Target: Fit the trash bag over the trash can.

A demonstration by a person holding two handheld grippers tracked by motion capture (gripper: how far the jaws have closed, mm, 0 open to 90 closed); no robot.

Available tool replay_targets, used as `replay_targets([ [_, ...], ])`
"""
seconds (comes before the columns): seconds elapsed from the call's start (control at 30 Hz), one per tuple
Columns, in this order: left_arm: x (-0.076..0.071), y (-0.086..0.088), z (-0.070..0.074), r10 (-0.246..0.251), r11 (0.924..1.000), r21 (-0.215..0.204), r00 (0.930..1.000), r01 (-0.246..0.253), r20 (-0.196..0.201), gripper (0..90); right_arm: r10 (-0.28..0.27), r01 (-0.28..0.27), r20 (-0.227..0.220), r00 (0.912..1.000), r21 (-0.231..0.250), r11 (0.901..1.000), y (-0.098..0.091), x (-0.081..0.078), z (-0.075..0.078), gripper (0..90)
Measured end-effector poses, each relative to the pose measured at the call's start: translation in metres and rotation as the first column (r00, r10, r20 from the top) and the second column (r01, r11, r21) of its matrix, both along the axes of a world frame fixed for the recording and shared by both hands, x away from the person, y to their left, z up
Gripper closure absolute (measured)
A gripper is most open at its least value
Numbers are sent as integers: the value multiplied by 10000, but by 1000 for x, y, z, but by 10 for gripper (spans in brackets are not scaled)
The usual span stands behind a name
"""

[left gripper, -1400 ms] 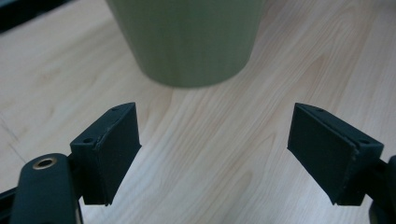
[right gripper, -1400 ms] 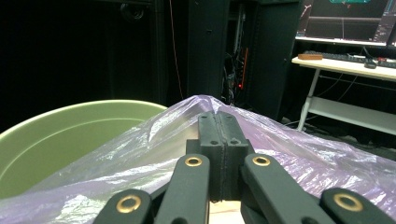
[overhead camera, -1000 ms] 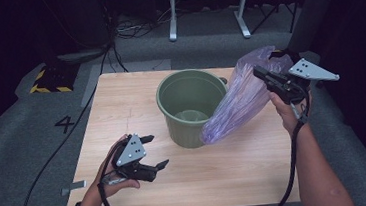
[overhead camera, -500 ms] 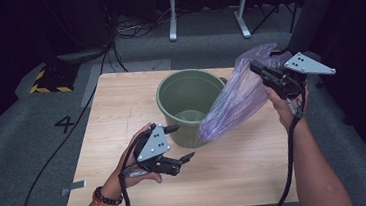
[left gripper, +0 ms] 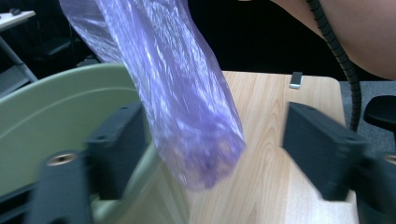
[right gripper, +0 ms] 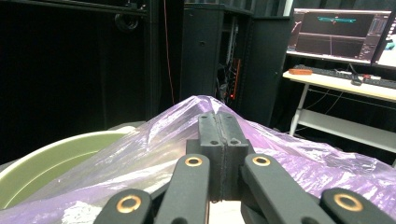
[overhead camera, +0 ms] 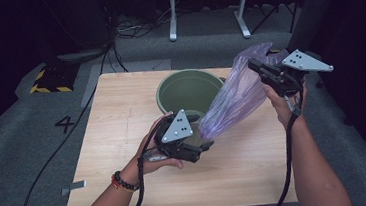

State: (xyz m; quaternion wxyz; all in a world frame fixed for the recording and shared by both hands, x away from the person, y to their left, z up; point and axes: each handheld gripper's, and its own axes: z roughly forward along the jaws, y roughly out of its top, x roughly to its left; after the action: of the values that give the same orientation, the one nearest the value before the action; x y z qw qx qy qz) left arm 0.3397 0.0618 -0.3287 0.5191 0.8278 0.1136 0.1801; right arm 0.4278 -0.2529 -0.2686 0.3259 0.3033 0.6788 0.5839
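Note:
A translucent purple plastic bag [overhead camera: 238, 98] hangs slanted above the table, its top pinched in my right gripper [overhead camera: 257, 69], which is shut on it; the shut jaws show against the plastic [right gripper: 217, 126]. The bag's lower end [left gripper: 196, 140] dangles beside the green bucket [overhead camera: 190, 90], whose pale green rim [left gripper: 56, 107] fills the left of the left gripper view. My left gripper [overhead camera: 202, 149] is open at the bucket's near side, its jaws standing either side of the bag's bottom end without touching it. The bucket's inside looks bare.
The wooden table [overhead camera: 119, 138] stands on grey carpet with a "4" marking [overhead camera: 66, 124]. A small grey clip [left gripper: 296, 79] lies at the table's far corner. Cables [overhead camera: 49, 145] trail on the floor to the left. A white stand [overhead camera: 208, 8] is behind; a desk with a monitor [right gripper: 341, 35] is at right.
My left gripper has travelled from the table's front left toward the bucket and now brackets the bag's lower end. The right gripper keeps the bag up, nearly unmoved.

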Motion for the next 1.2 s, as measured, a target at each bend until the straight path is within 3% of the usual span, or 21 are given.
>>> replay_targets([
  [0.17, 6, 0, 3, 455, 9990, -2, 9987, -455, 245, 490, 95, -95, 57, 9999, 22, 10000, 2, -2, 1, 900],
  [0.3, 11, 5, 6, 537, 9985, 106, 9967, -545, 615, 711, 163, -163, 100, 9998, 11, 9999, 3, -3, 2, 900],
  [0.37, 13, 7, 8, 626, 9979, 118, 9941, -639, 883, 796, 206, -206, 122, 9997, 8, 9998, 3, -4, 3, 900],
  [0.47, 18, 7, 12, 626, 9976, 222, 9937, -649, 928, 877, 313, -313, 157, 9994, 20, 9995, 4, -5, 3, 900],
  [0.67, 25, 7, 16, 650, 9974, 224, 9915, -680, 1123, 899, 466, -466, 163, 9988, -24, 9989, 5, -6, 2, 900],
  [0.83, 32, 10, 20, 1022, 9943, 179, 9862, -1054, 1302, 900, 488, -488, -14, 9988, -65, 9988, 2, -4, 0, 885],
  [1.1, 47, 15, 19, 1536, 9875, 184, 9821, -1565, 1090, 900, 1081, -1147, -1118, 9878, -544, 9919, 3, 0, -16, 548],
  [1.2, 52, 17, 18, 1694, 9844, 306, 9801, -1734, 1039, 900, 1204, -1300, -1154, 9860, -803, 9882, 3, -2, -24, 392],
])
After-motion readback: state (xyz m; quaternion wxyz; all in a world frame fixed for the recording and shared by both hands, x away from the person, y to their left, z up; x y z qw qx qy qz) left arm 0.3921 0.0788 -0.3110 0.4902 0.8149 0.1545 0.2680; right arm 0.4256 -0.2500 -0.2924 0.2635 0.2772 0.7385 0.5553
